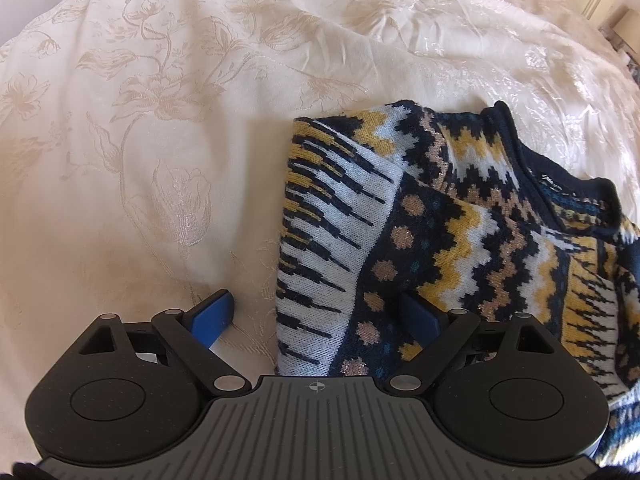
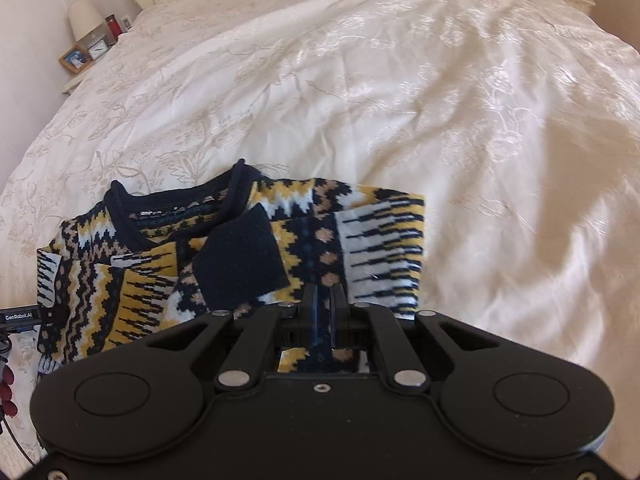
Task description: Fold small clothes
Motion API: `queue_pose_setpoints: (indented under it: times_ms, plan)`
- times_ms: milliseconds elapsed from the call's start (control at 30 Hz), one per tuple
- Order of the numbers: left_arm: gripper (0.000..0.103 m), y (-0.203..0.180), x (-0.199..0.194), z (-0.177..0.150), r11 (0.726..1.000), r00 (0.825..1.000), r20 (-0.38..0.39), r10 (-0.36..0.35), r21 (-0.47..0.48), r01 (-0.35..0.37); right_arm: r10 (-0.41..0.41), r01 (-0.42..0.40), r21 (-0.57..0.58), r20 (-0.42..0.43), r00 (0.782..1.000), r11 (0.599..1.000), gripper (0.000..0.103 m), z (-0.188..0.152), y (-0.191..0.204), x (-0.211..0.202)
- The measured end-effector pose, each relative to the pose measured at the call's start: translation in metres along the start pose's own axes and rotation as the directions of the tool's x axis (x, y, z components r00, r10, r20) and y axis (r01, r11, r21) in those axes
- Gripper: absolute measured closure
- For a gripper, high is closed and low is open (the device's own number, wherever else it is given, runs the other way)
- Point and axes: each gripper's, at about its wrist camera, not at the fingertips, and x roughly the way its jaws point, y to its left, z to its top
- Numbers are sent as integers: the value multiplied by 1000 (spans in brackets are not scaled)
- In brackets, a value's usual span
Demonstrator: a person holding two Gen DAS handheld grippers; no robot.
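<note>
Sweater point(image 2: 224, 264) lay half-folded on the bed point(image 2: 440, 120), right gripper point(image 2: 323, 294) clenched on its near edge, left gripper point(image 1: 316, 314) released; likely next, fold lengthwise.

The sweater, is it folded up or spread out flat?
Partly folded. On the sweater both sleeves lie across the front, dark cuff on top.

Bedspread point(image 1: 140, 160) bare left of sweater point(image 1: 440, 220); nightstand clutter point(image 2: 86, 46) far

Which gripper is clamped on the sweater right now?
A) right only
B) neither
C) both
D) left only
A: the right gripper has its fingers pressed together on the sweater, while the left gripper is spread wide, gripping nothing.
</note>
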Motion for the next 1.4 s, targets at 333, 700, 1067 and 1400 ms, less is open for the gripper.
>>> queue_pose_setpoints:
  times_ms: [333, 700, 1067, 1400]
  plan:
    - [12, -1, 0, 1, 1000, 1000, -9, 2, -3, -2, 122, -122, 7, -35, 992, 993, 44, 10, 17, 50]
    - [13, -18, -45, 2, 999, 996, 83, -20, 50, 16, 137, -136, -58, 10, 991, 989, 88, 13, 25, 14]
    - [13, -55, -39, -28, 986, 997, 3, -73, 149, 71, -78, 81, 19, -122, 990, 997, 87, -26, -13, 1]
    - [13, -45, -53, -49, 981, 997, 4, -72, 181, 70, -110, 112, 23, -79, 991, 993, 41, -47, -3, -30]
